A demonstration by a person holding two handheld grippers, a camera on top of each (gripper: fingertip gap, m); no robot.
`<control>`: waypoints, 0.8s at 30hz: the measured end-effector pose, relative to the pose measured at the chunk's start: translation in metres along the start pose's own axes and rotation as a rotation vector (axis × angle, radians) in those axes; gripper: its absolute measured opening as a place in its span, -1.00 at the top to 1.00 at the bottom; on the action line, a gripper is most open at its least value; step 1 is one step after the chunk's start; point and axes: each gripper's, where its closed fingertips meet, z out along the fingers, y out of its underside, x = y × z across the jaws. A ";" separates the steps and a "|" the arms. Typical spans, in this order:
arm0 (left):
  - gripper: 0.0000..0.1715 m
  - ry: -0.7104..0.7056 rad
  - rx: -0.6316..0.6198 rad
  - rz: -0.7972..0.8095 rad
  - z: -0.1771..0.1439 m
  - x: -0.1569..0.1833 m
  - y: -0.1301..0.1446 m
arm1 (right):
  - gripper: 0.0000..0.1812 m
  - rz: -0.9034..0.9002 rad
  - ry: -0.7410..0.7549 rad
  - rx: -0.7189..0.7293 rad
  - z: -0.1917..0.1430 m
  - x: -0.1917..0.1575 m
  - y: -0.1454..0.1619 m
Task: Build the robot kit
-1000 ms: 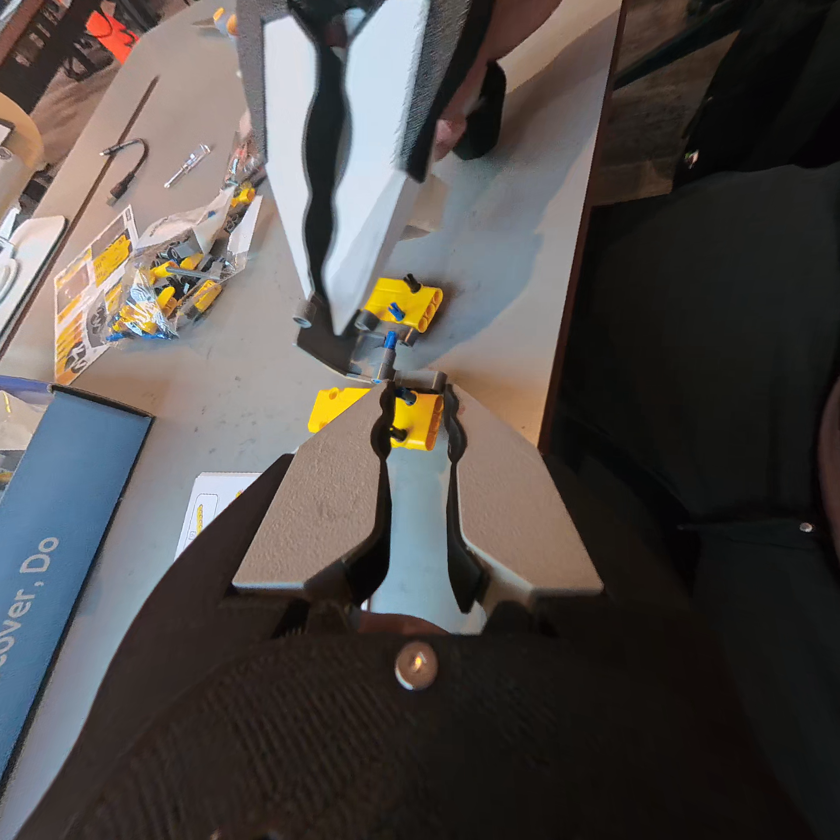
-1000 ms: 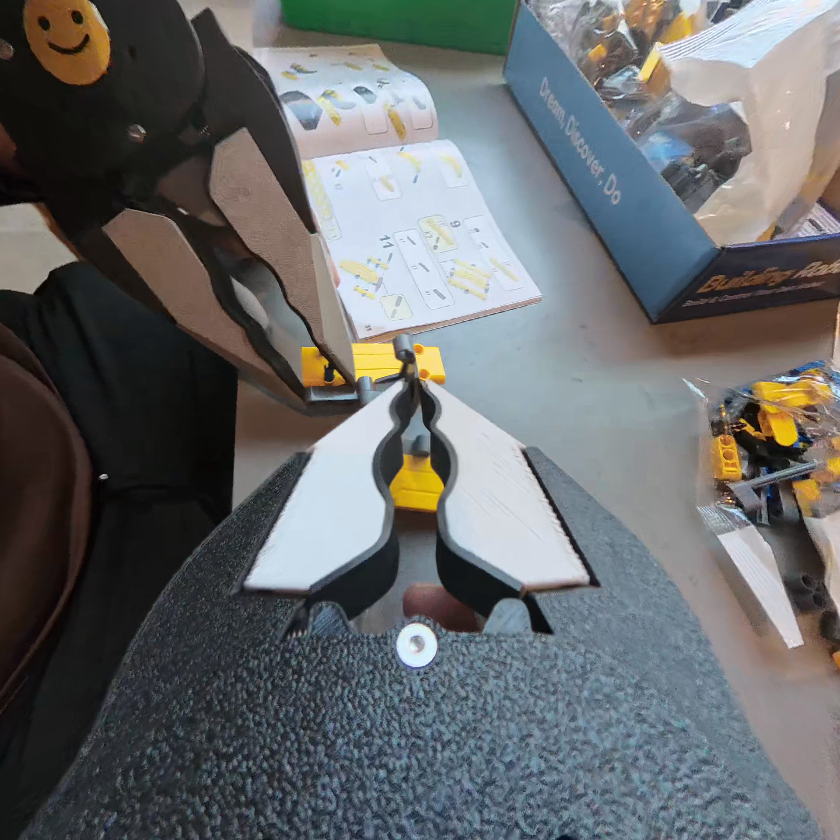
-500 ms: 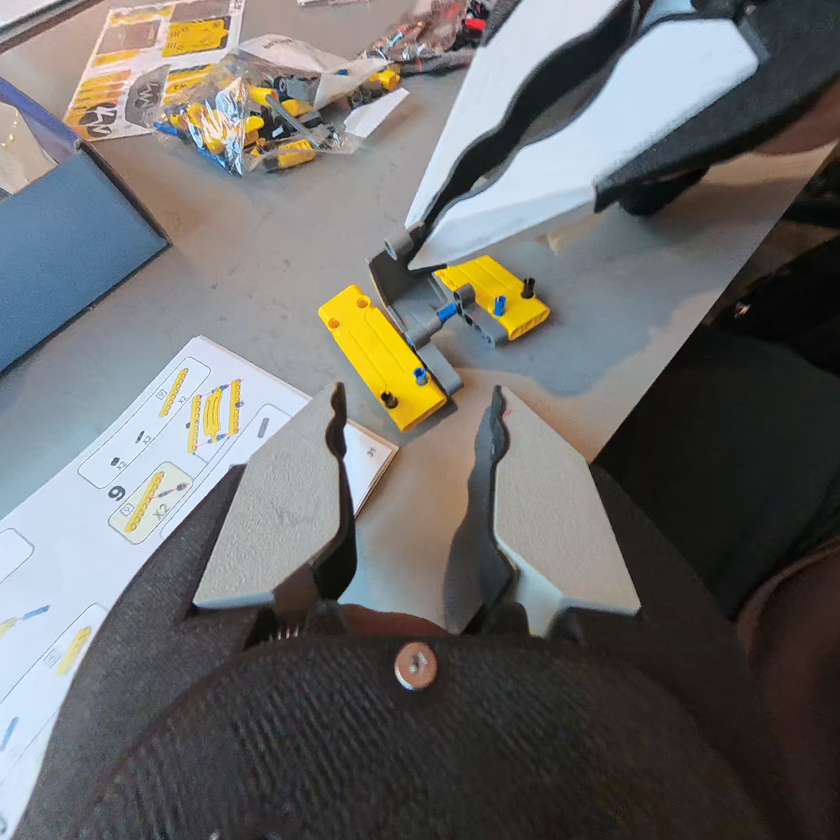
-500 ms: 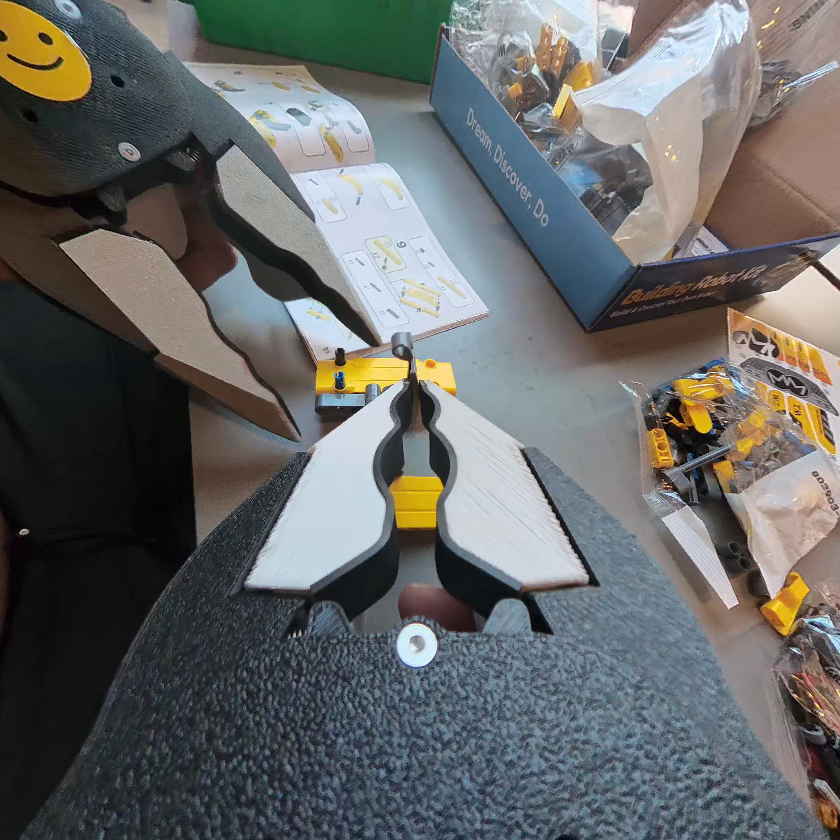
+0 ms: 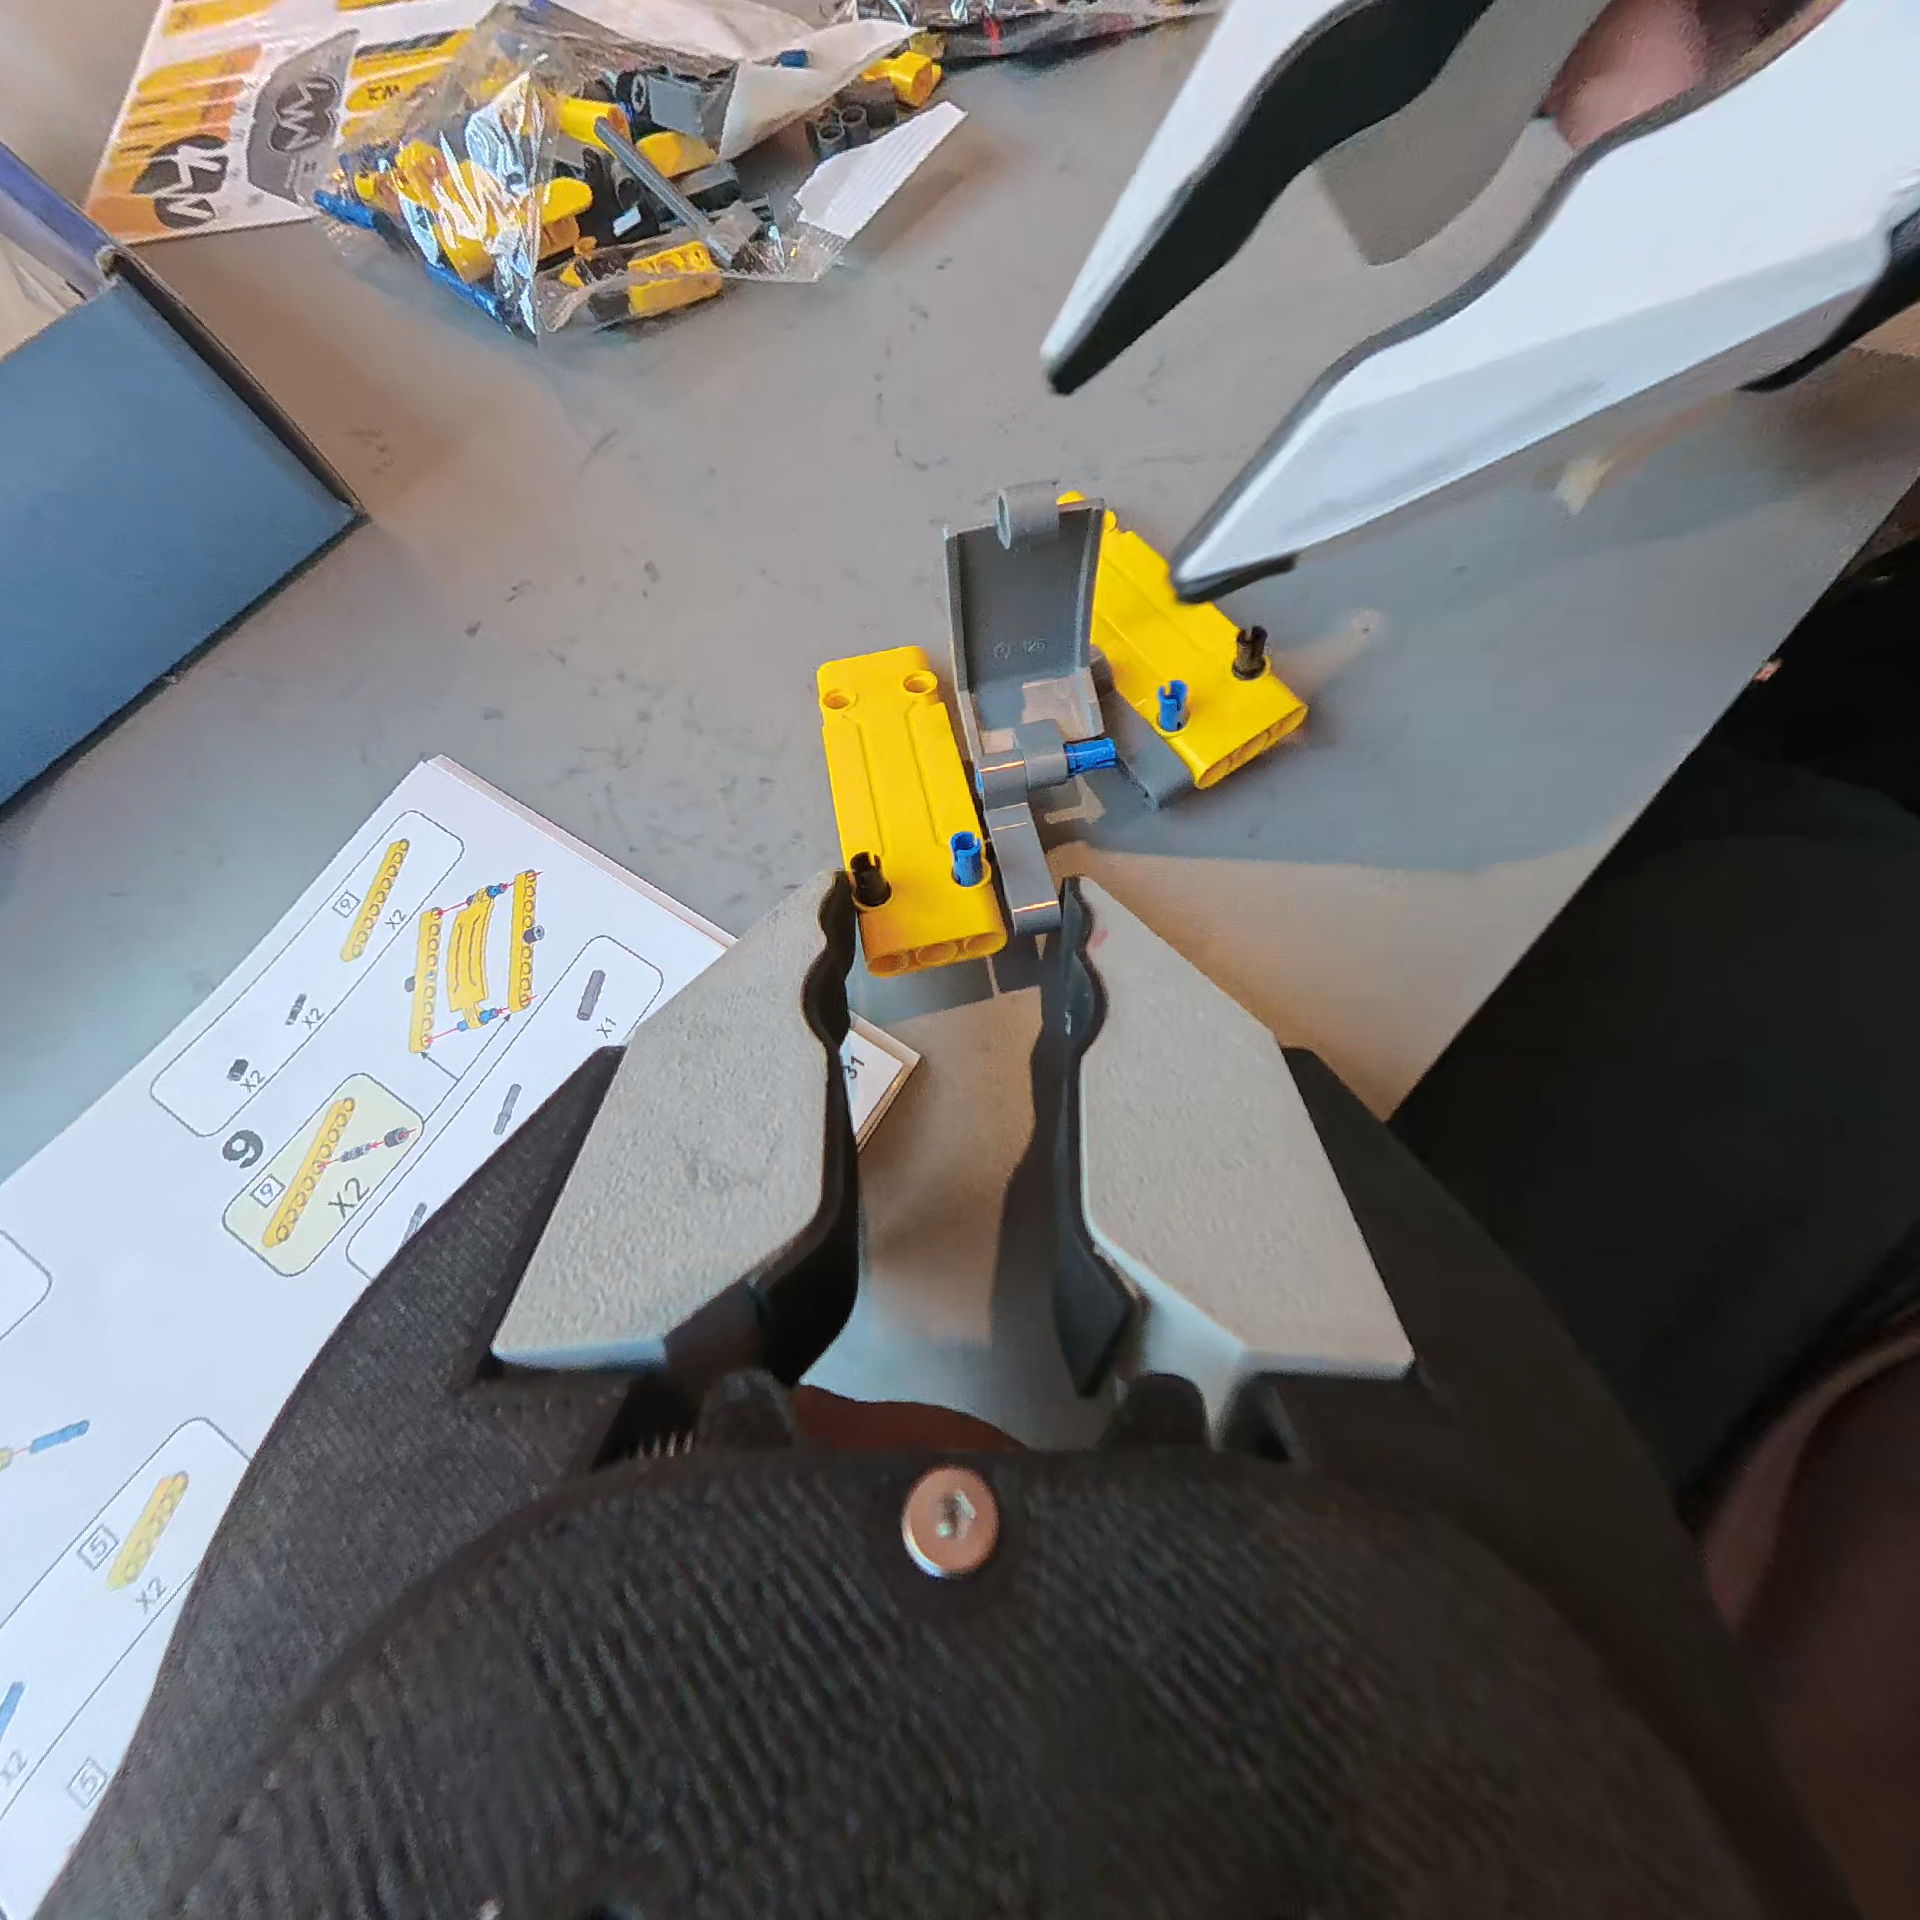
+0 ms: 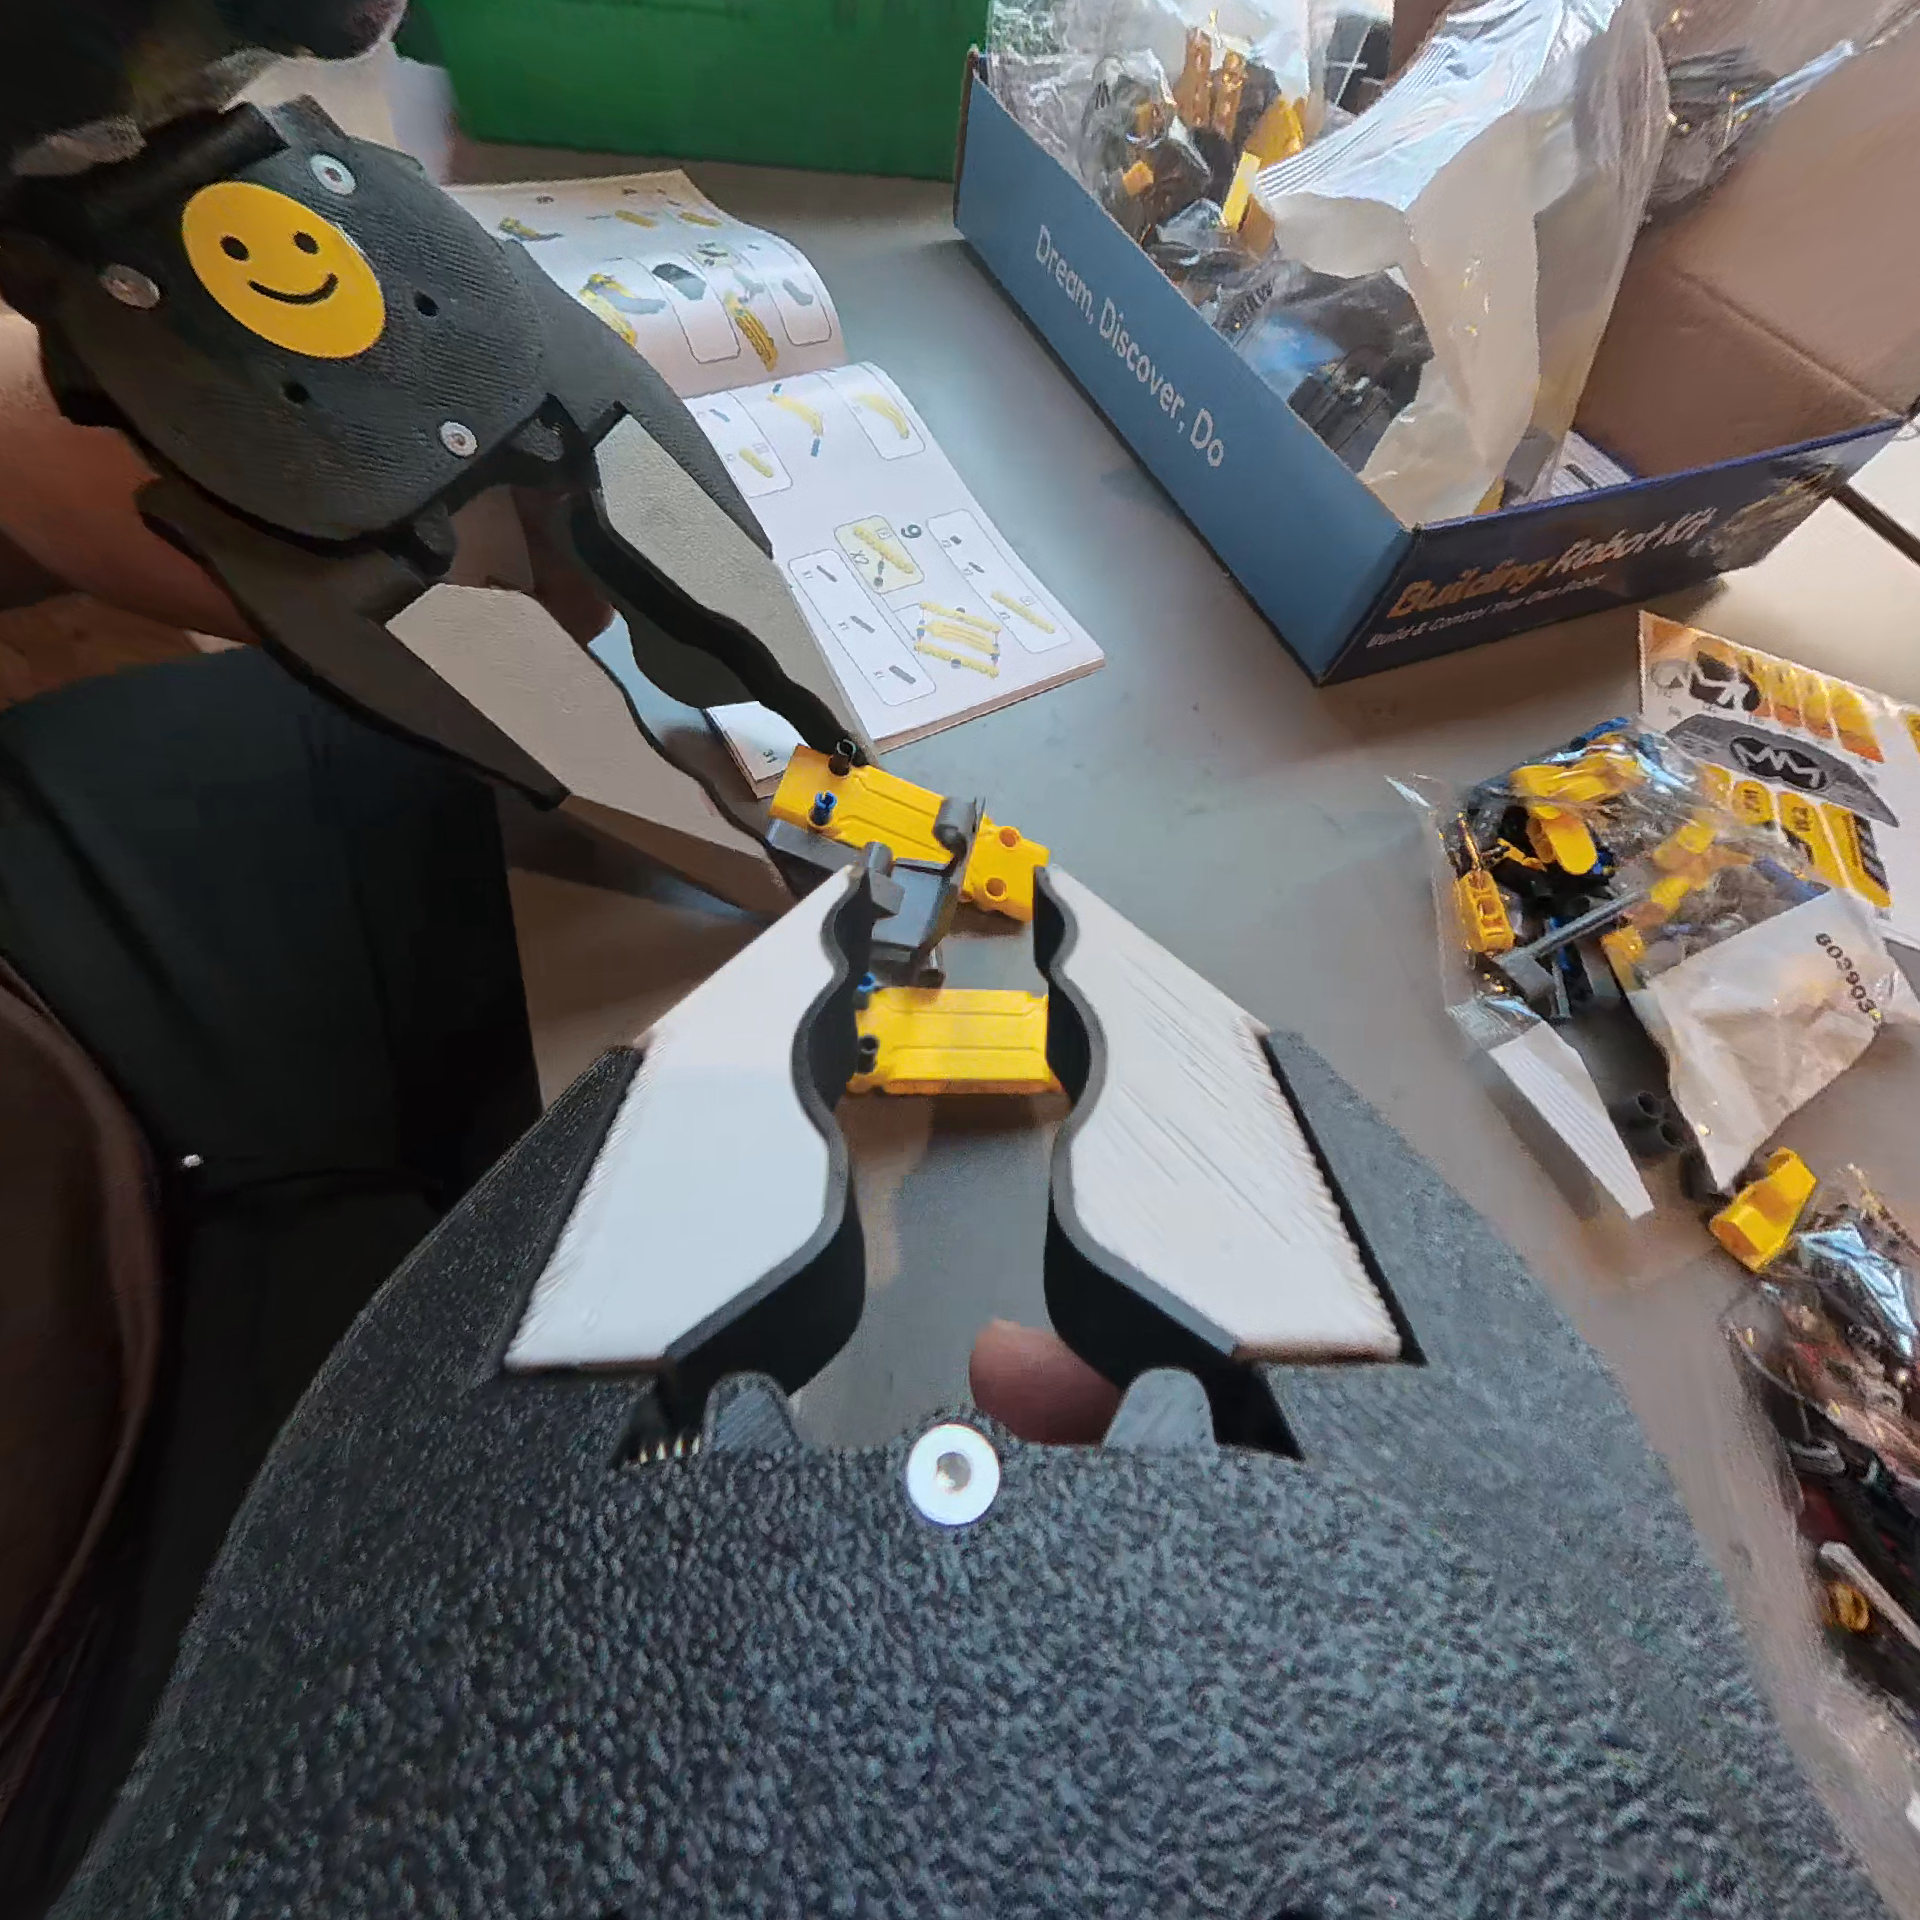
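Note:
A small brick assembly lies on the grey table [image 5: 644,540]: two yellow panels [image 5: 904,800] [image 5: 1184,644] joined by a grey curved panel [image 5: 1023,613], with blue and black pins. My left gripper [image 5: 951,904] is open, its tips on either side of the near yellow panel's end. My right gripper [image 5: 1127,478] is open above the far panel. In the right wrist view my right gripper [image 6: 945,894] is open over the grey panel [image 6: 904,914] and the near yellow panel [image 6: 956,1039]. The left gripper [image 6: 805,800] reaches the far panel [image 6: 894,810].
An open instruction booklet [image 5: 312,1091] lies left of the assembly. A blue box [image 6: 1195,364] holds bagged parts. A clear bag of loose parts [image 5: 582,187] and a sticker sheet [image 5: 208,135] lie beyond. The table edge [image 5: 1558,883] is close on the right, by a person's dark clothing. The grippers' ends are close to 7 cm from one another.
Both grippers were shut on the assembly a second ago. The left let go first and drew back, then came forward to the near panel. The right has now opened and lifted off.

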 end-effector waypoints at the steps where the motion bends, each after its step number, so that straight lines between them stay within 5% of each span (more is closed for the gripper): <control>1: 0.58 0.003 -0.001 0.000 0.000 0.000 0.000 | 0.70 0.013 0.007 -0.004 -0.003 0.002 0.002; 12: 0.49 0.040 0.011 0.030 -0.002 0.006 0.001 | 0.66 -0.058 0.075 -0.046 -0.002 0.007 0.021; 24: 0.42 0.072 0.032 0.110 -0.010 0.016 0.005 | 0.65 -0.040 -0.040 -0.114 0.005 -0.013 0.035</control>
